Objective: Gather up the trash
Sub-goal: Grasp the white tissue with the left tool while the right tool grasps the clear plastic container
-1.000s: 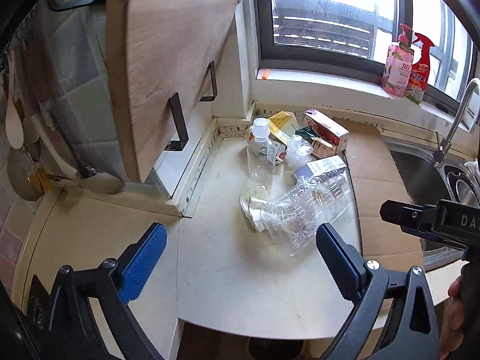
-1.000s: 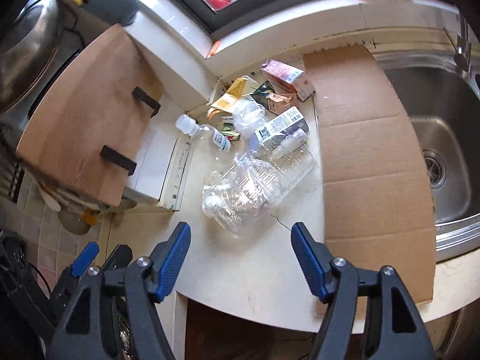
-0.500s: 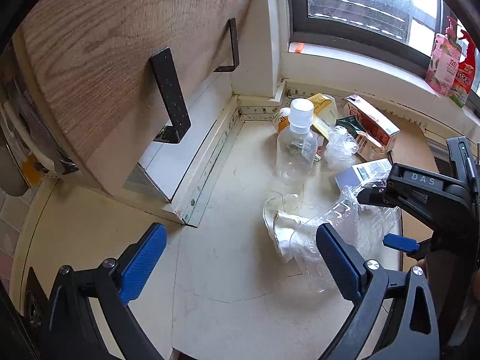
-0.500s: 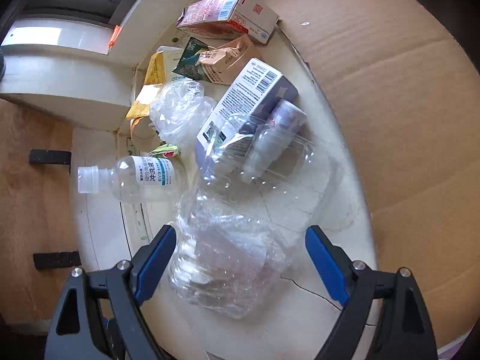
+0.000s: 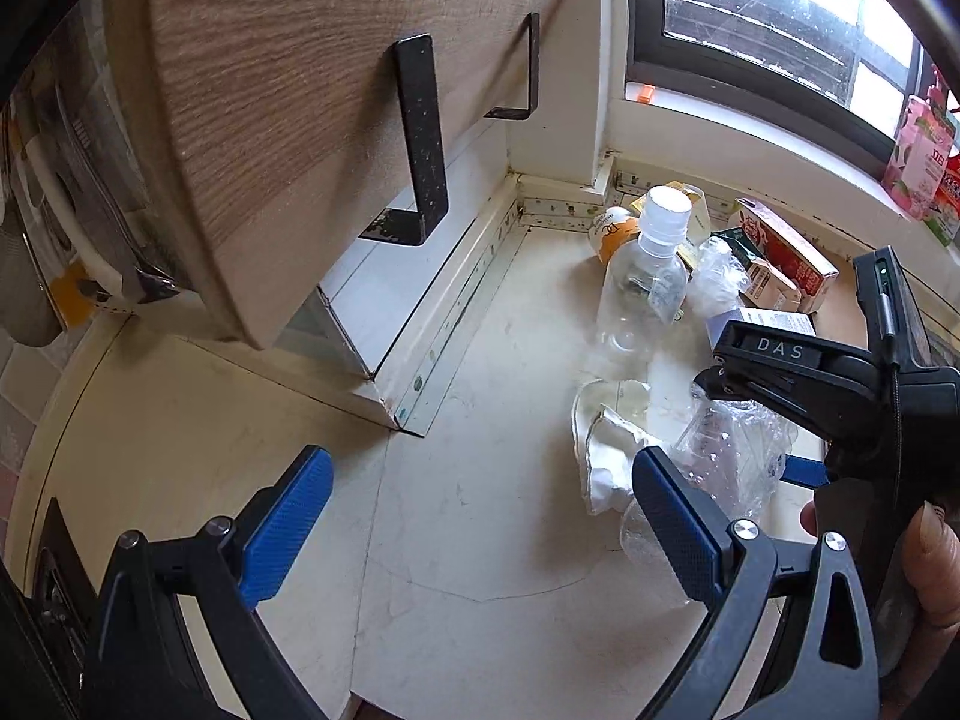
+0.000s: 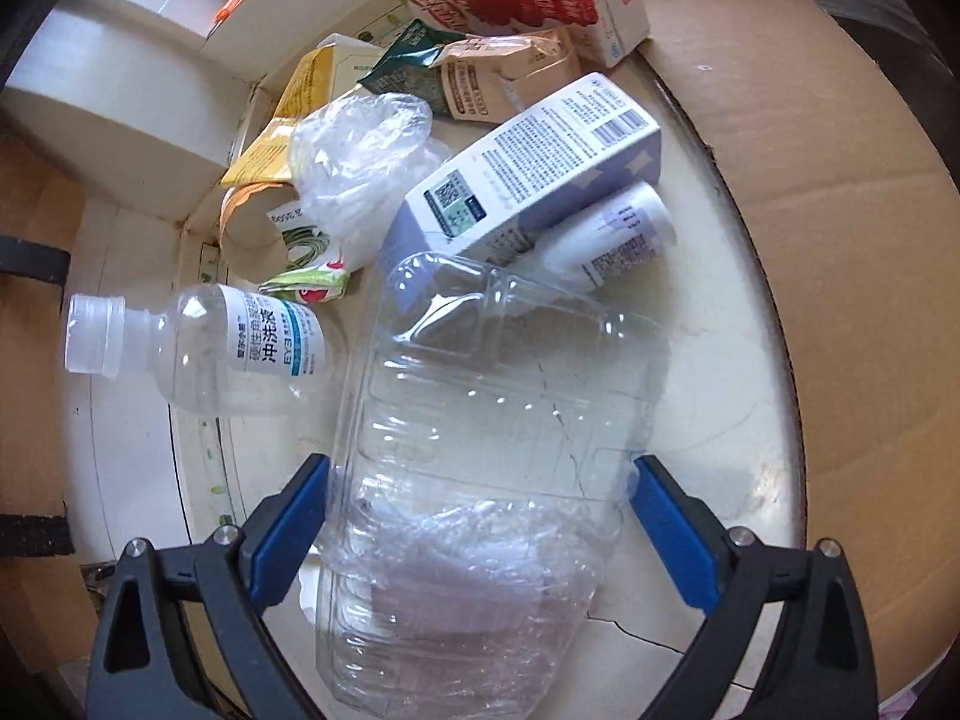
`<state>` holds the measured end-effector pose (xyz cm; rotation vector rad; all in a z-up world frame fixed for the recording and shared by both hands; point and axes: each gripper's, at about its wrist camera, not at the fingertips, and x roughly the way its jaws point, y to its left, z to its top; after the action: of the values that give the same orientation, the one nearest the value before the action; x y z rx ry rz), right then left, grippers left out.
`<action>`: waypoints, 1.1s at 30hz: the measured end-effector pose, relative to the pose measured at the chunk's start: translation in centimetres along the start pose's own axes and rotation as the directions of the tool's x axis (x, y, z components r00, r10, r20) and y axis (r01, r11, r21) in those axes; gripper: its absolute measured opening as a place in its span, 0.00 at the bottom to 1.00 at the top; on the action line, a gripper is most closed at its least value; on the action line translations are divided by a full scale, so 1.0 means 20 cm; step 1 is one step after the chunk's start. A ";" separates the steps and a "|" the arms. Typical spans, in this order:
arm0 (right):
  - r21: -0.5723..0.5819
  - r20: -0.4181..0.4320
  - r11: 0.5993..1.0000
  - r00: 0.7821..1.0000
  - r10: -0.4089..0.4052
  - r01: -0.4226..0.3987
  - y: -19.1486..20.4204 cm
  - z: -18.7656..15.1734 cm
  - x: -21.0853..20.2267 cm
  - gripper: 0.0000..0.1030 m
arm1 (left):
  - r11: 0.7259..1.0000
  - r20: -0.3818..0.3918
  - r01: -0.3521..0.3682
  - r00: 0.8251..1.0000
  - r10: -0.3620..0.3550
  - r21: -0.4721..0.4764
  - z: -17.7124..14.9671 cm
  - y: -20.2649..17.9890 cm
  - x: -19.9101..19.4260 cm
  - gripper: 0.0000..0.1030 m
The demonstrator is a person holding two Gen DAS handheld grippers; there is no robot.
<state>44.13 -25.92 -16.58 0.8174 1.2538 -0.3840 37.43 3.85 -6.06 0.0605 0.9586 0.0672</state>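
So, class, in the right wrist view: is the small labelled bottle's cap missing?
No, the small labelled bottle lies on its side with its white cap on.

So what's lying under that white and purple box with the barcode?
The white and purple box leans on a small white bottle and the top of the crushed clear bottle. Whatever lies beneath its middle is hidden.

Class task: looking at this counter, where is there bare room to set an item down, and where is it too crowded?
Bare cream counter lies in front of the open left gripper, bordered by the white metal rail and the crumpled white paper. The window corner is crowded: small clear bottle, red carton, large crushed clear bottle.
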 end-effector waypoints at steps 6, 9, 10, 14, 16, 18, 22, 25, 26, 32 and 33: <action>-0.084 -0.001 0.996 1.000 -0.002 0.002 0.03 -0.04 -0.02 0.88 | 1.000 -0.024 0.009 1.000 -0.009 -0.001 -0.02 0.00 0.05 0.96; -0.095 -0.019 0.995 1.000 0.008 -0.010 -0.02 -0.06 -0.05 0.88 | 1.000 -0.048 0.030 0.998 -0.030 -0.004 -0.04 -0.02 0.09 0.96; -0.106 -0.028 0.994 0.999 0.016 -0.019 -0.03 -0.06 -0.06 0.88 | 0.999 -0.059 0.042 0.997 -0.042 -0.008 -0.04 -0.03 0.10 0.96; -0.176 -0.044 0.984 0.999 0.032 -0.039 -0.08 -0.07 -0.12 0.88 | 0.993 -0.100 0.108 0.989 -0.112 -0.041 -0.04 -0.06 0.18 0.96; -0.206 -0.037 0.978 0.999 0.038 -0.045 -0.14 -0.08 -0.18 0.88 | 0.988 -0.125 0.138 0.981 -0.146 -0.067 -0.04 -0.09 0.23 0.96; -0.229 -0.021 0.973 0.999 0.037 -0.041 -0.18 -0.08 -0.22 0.88 | 0.982 -0.153 0.162 0.973 -0.175 -0.099 -0.04 -0.11 0.29 0.96; -0.258 0.031 0.966 0.999 0.035 -0.026 -0.22 -0.06 -0.28 0.88 | 0.967 -0.208 0.189 0.952 -0.223 -0.173 -0.05 -0.14 0.39 0.96; -0.267 0.058 0.964 0.998 0.035 -0.018 -0.24 -0.04 -0.32 0.88 | 0.948 -0.251 0.202 0.932 -0.263 -0.244 -0.05 -0.16 0.46 0.96; -0.268 0.063 0.963 0.997 0.037 -0.019 -0.25 -0.03 -0.32 0.88 | 0.940 -0.262 0.207 0.924 -0.279 -0.273 -0.05 -0.16 0.49 0.96; -0.266 0.070 0.964 0.997 0.041 -0.021 -0.32 0.01 -0.36 0.88 | 0.910 -0.298 0.196 0.902 -0.314 -0.366 -0.06 -0.19 0.56 0.47; -0.269 0.069 0.963 0.997 0.040 -0.020 -0.32 0.01 -0.36 0.88 | 0.913 -0.297 0.190 0.904 -0.306 -0.362 -0.05 -0.20 0.56 0.44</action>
<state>37.93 -31.51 -12.00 0.5848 1.1914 -0.2112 43.10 0.80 -16.04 -0.3951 1.2931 -0.0045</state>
